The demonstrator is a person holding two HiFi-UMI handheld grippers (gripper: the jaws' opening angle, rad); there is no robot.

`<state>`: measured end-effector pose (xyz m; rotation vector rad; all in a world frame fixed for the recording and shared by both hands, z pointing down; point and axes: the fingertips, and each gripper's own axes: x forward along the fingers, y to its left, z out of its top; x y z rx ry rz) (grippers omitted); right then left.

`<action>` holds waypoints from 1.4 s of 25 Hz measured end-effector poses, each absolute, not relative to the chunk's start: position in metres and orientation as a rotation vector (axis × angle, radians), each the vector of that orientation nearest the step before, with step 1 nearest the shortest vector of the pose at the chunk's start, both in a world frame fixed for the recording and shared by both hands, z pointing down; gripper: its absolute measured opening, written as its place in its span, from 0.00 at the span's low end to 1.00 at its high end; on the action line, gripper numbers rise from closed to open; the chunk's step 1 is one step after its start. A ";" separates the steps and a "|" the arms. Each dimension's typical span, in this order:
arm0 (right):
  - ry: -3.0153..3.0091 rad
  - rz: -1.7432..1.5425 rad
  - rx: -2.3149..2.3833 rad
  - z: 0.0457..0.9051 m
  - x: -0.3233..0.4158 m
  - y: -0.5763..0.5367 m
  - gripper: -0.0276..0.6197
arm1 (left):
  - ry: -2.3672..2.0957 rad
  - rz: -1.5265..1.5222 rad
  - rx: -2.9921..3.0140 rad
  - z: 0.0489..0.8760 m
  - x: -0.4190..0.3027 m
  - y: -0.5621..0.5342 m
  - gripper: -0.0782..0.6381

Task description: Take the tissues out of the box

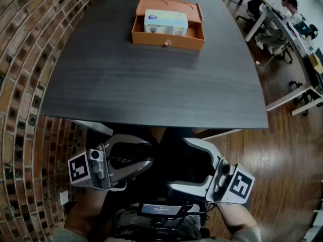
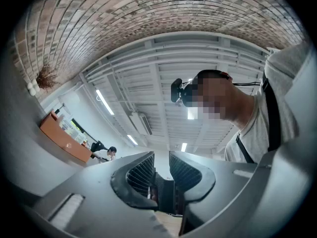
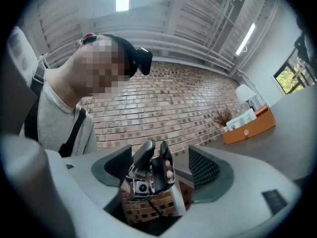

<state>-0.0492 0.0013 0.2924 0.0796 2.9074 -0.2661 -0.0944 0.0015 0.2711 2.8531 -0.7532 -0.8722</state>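
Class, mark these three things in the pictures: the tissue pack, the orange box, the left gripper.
tissue pack (image 1: 166, 22), head view, its top face.
orange box (image 1: 149, 38), head view, its front wall.
left gripper (image 2: 161, 156), left gripper view, midway between its shut fingertips.

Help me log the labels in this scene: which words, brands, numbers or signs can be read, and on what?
No text here can be read.
On the tissue pack in the orange box: print too small to read.
On the small screen at the person's waist: a lit line, too blurred to read.
On the cubes: black-and-white square patterns only, no words.
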 end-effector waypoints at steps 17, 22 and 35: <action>2.879 -0.408 0.062 0.289 -0.038 -0.004 0.62 | -1.126 -0.378 3.080 0.246 -0.124 -0.038 0.22; 2.861 -0.428 0.041 0.289 -0.035 -0.012 0.62 | -1.324 0.230 3.245 0.213 -0.147 -0.108 0.38; 2.828 -0.458 0.023 0.287 -0.026 -0.022 0.62 | -0.997 1.188 2.945 0.259 -0.178 -0.338 0.76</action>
